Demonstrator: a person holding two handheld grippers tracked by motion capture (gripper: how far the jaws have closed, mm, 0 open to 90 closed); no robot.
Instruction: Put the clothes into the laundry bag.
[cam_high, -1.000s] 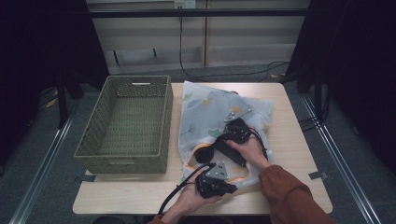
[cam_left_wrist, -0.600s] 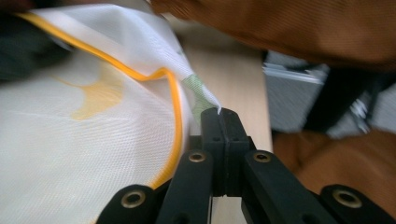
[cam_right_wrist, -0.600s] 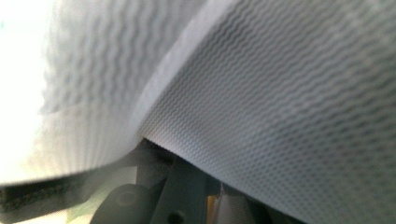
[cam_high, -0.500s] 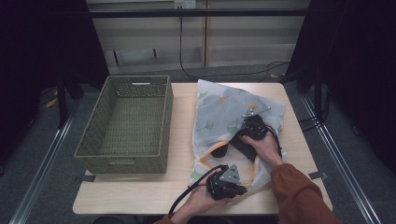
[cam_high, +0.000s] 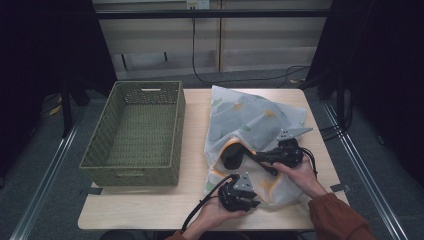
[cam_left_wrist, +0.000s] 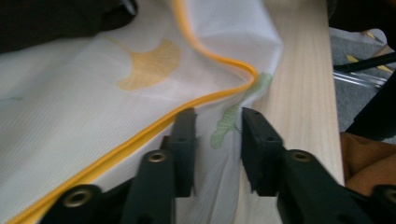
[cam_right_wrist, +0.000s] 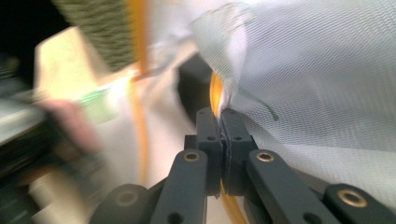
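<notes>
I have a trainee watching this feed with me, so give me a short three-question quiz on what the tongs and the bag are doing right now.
1. True or false: the right tongs are shut on the orange-trimmed rim of the white mesh bag with leaf prints.
2. The left tongs have just been opening. What lies between their jaws? A) the bag's mesh B) the basket's rim C) a cable
3. What stands on the pale wooden table beside the bag?

Key:
1. True; the jaws pinch the rim in the right gripper view.
2. A; mesh with a green leaf print lies in the gap, unpressed.
3. A green woven rectangular basket, nothing inside it.
</notes>
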